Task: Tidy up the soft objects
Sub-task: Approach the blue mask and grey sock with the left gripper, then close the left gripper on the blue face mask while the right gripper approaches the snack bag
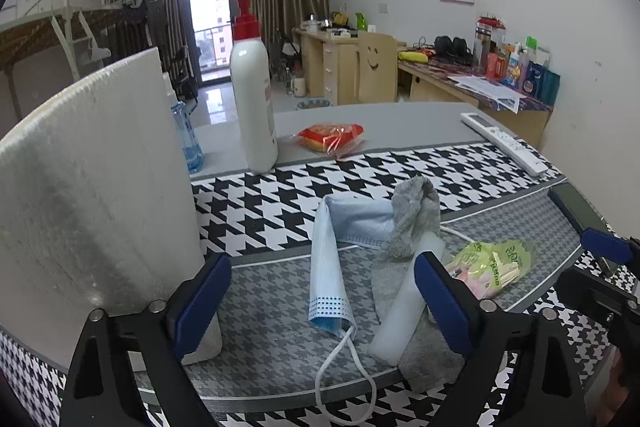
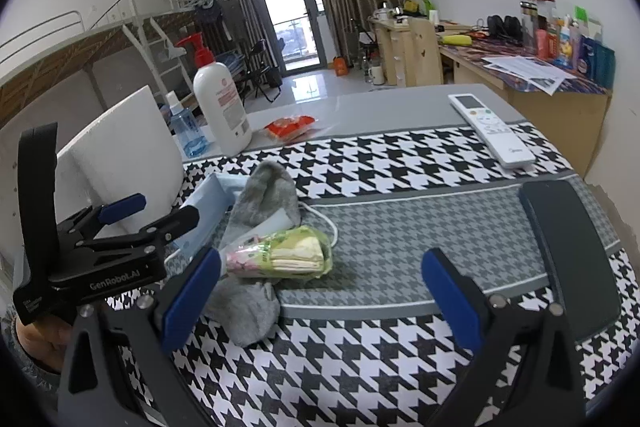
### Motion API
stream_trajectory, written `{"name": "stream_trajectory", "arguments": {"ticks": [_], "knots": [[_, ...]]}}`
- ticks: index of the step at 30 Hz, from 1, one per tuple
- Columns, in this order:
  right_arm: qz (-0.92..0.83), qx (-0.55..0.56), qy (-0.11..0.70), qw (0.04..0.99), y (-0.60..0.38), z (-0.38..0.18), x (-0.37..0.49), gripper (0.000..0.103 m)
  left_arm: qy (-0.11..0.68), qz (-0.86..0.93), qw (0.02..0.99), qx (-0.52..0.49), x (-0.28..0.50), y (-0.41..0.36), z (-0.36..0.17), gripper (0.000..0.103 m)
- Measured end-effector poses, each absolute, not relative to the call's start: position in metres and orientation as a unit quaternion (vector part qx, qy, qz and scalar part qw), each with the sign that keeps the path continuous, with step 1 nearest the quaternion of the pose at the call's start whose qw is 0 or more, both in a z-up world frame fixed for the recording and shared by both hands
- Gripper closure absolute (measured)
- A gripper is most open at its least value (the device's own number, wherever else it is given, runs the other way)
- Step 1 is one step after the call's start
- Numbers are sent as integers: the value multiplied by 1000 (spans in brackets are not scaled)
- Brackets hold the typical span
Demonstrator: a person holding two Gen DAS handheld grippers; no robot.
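**Soft pile sits mid-cloth, both grippers spread and empty**

A limp blue mask, pleated with a dotted hem and a white ear loop trailing toward the near table edge, lies on the grey band of the houndstooth cloth. A fuzzy grey sock drapes over it and over a smooth white tube. Touching the sock on the right is a crinkly green tissue pack.

The left gripper stands with jaws wide apart around the mask, pads touching nothing. The right gripper is likewise released, the pack between its fingers.

Left of the pile rises a white foam board. Behind are a pump bottle, a red packet and a remote; a dark phone lies right. The cloth between pack and phone is bare.
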State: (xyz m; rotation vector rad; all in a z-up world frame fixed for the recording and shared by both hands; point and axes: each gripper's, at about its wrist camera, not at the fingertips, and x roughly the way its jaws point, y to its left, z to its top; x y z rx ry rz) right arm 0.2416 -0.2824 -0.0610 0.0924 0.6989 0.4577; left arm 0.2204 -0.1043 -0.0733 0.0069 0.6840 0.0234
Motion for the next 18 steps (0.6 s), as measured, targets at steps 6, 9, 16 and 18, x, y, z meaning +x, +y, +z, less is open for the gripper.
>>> {"name": "stream_trajectory", "arguments": {"ticks": [6,9,16,18], "knots": [[227,41,346,910,-279,-63,245,1,363,-1,932,-6,231,-106,-82,35],[229,38,349,908,-277,-64,246,1,377,3,926,-12,235,-104,-87,43],[233,30,356,904,-269,-67,252,2,402,5,916,-17,240,-101,-97,62],[236,27,358,903,-266,-67,253,3,407,2,913,-23,242,-99,-99,64]]}}
